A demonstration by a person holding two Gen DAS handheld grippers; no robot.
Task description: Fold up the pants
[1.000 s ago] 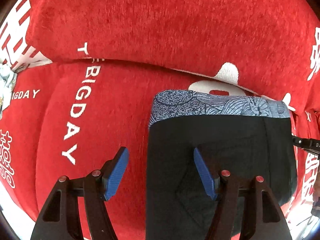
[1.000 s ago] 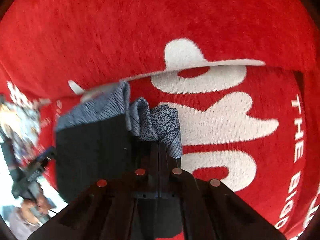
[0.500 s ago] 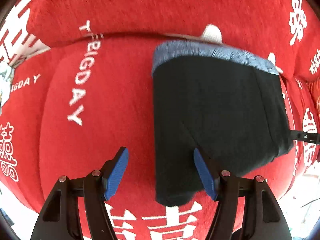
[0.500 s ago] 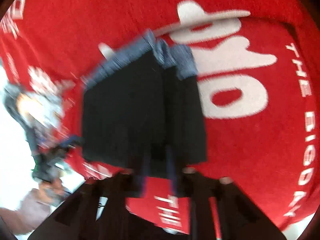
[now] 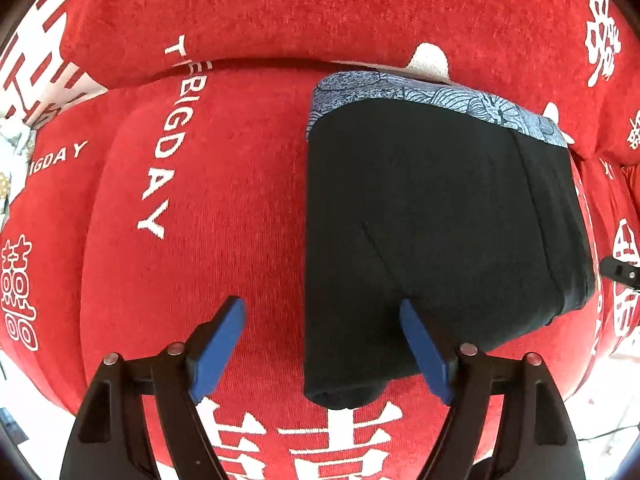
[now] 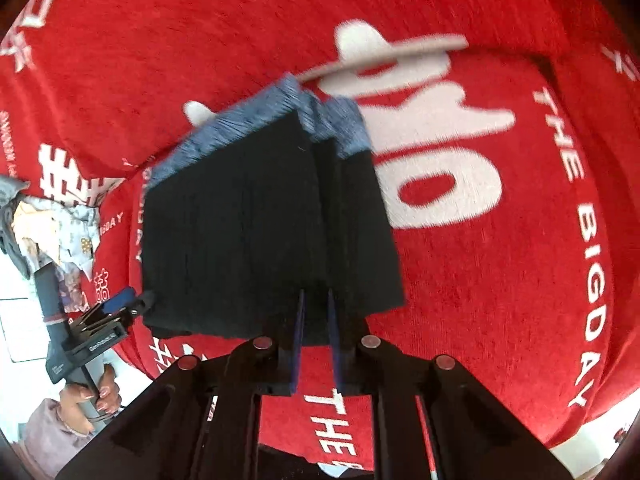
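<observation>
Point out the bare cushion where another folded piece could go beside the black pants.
Free: the red cushion between the pants' left edge and the BIGDAY lettering, ahead of the open left gripper. Crowded: the far left edge, with crumpled patterned cloth.

Each gripper is a black plastic frame with triangular cut-outs and round silver screw heads along its top. The left gripper [image 5: 320, 344] carries flat blue pads on its fingers [image 5: 218, 344]. The right gripper [image 6: 316, 336] shows thin blue-edged fingers [image 6: 298, 344]. The left hand [image 6: 90, 400] wears a mauve sleeve [image 6: 44, 432] and has pale polished nails.
</observation>
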